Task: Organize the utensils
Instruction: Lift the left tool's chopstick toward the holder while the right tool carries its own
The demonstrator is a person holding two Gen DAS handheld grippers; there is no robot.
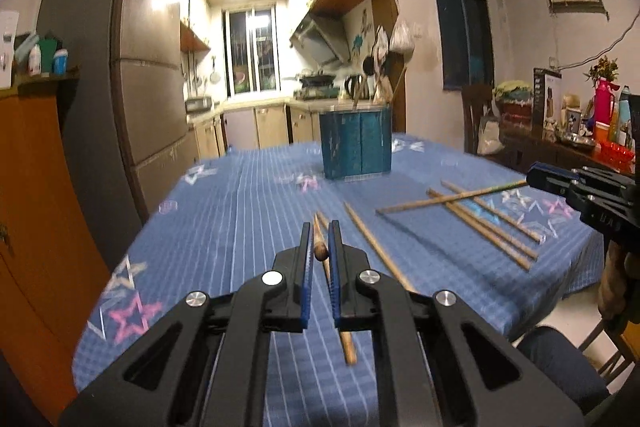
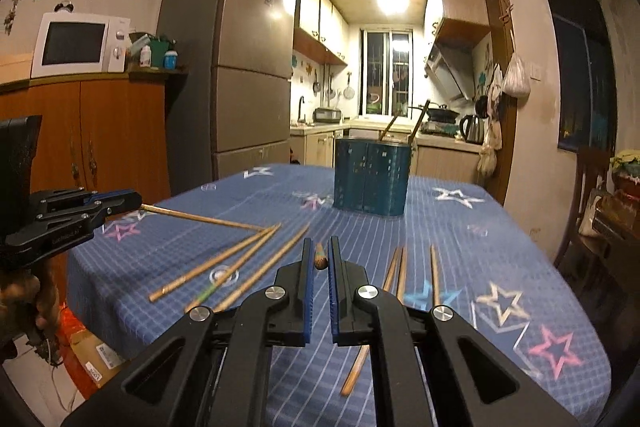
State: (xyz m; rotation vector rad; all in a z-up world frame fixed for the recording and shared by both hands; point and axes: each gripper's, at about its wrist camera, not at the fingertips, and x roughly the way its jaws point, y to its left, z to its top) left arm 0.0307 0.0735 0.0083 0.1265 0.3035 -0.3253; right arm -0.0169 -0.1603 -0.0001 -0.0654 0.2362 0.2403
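A blue utensil holder [image 1: 356,143] stands on the blue star tablecloth [image 1: 224,219], with two sticks in it; it also shows in the right wrist view [image 2: 371,179]. My left gripper [image 1: 320,239] is shut on a wooden chopstick [image 1: 321,251], seen end-on between the pads, above the table. My right gripper [image 2: 320,255] is shut on another chopstick [image 2: 320,259]. In the right wrist view the left gripper [image 2: 120,201] holds its chopstick [image 2: 200,218] out over the table. Several loose chopsticks lie on the cloth [image 1: 484,223], [image 2: 224,267], [image 2: 400,267].
A fridge [image 2: 240,67] and wooden cabinet [image 2: 100,131] with a microwave [image 2: 80,45] stand left of the table. A chair [image 1: 476,115] and a cluttered sideboard [image 1: 580,131] are to the right. The kitchen lies behind the holder.
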